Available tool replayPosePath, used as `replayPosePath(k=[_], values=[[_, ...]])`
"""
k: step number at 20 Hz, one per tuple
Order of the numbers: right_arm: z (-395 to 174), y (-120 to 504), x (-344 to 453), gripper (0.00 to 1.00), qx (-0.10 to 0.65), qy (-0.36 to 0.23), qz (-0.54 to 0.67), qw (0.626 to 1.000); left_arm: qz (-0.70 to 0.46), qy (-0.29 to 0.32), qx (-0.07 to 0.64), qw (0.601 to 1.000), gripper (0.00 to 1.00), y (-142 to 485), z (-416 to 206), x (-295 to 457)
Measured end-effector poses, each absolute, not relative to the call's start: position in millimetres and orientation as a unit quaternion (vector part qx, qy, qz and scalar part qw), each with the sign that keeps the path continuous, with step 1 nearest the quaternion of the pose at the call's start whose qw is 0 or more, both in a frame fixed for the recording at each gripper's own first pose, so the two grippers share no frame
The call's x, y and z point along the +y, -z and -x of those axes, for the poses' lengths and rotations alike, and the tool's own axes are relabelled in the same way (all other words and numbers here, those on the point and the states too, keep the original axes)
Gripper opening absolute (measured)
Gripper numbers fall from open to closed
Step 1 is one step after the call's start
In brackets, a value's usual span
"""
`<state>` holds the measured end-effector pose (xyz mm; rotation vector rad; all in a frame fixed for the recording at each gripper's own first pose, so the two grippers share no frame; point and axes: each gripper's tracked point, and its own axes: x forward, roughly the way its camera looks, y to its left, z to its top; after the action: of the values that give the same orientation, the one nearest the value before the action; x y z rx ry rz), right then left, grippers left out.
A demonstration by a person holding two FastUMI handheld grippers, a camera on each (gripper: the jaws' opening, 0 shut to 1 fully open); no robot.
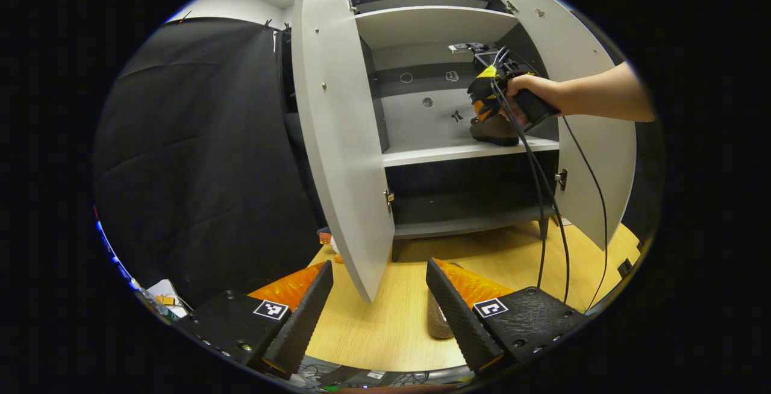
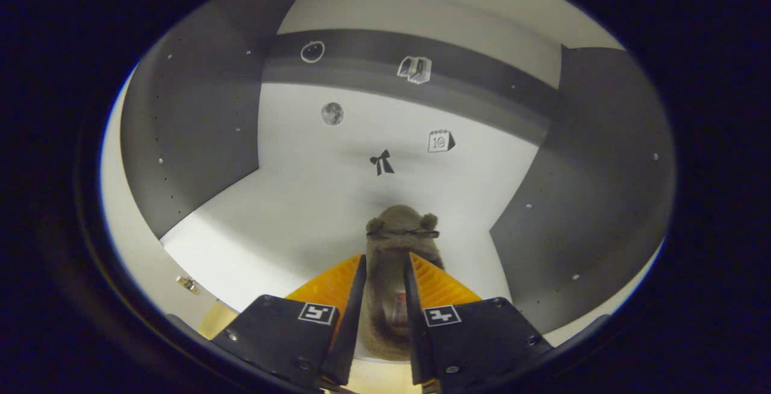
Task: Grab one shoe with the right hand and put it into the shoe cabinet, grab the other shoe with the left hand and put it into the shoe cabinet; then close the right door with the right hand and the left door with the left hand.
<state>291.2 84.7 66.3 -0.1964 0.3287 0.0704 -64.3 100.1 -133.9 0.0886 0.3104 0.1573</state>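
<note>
In the right gripper view my right gripper (image 2: pixel 383 273) is shut on a brown fuzzy shoe (image 2: pixel 399 231) with small ears, held over the cabinet's white middle shelf (image 2: pixel 253 231). From the left gripper view that gripper (image 1: pixel 491 102) and the hand holding it sit inside the grey shoe cabinet (image 1: pixel 433 26), with the shoe (image 1: pixel 494 131) resting on the shelf's right side. My left gripper (image 1: pixel 379 276) is open above the wooden floor. The other brown shoe (image 1: pixel 438 322) lies on the floor by its right finger (image 1: pixel 455 312). Both cabinet doors, left (image 1: pixel 337 129) and right (image 1: pixel 593 159), stand open.
The black cloth wall (image 1: pixel 199 159) hangs left of the cabinet. Cables (image 1: pixel 545 213) trail from the right gripper down to the wooden floor (image 1: pixel 385 322). Small objects (image 1: pixel 325 238) sit on the floor behind the left door. The lower cabinet shelf (image 1: pixel 464 222) holds nothing.
</note>
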Motion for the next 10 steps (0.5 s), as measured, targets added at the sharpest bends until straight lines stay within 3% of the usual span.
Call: replayPosePath(k=[1, 3, 4, 5, 6, 7, 8, 9, 10], values=[[-281, -72, 83, 0.42, 0.153, -0.039, 0.087, 0.984, -0.045, -0.073, 0.151, 0.985, 1.0, 132, 62, 98], [-253, -89, 78, 0.49, 0.115, -0.05, 0.06, 0.99, -0.045, -0.059, 0.145, 0.987, 0.96, 129, 56, 92], [-237, -98, 81, 0.57, 0.086, -0.065, 0.043, 0.993, -0.046, -0.052, 0.143, 0.987, 0.96, 129, 54, 89], [-220, -110, 83, 0.51, 0.053, -0.078, 0.03, 0.995, -0.044, -0.042, 0.141, 0.988, 0.96, 128, 51, 85], [-202, -117, 78, 0.58, 0.025, -0.075, 0.023, 0.997, -0.041, -0.033, 0.139, 0.989, 0.95, 127, 48, 81], [-185, -123, 72, 0.58, 0.001, -0.07, 0.02, 0.997, -0.037, -0.027, 0.134, 0.99, 0.95, 123, 45, 79], [-168, -122, 70, 0.67, -0.018, -0.067, 0.016, 0.997, -0.029, -0.018, 0.127, 0.991, 0.95, 118, 42, 75], [-148, -124, 67, 0.7, -0.035, -0.064, 0.014, 0.997, -0.021, -0.009, 0.12, 0.993, 0.96, 113, 38, 71], [-129, -126, 66, 0.78, -0.053, -0.064, 0.01, 0.997, -0.015, -0.003, 0.114, 0.993, 1.0, 108, 34, 69]])
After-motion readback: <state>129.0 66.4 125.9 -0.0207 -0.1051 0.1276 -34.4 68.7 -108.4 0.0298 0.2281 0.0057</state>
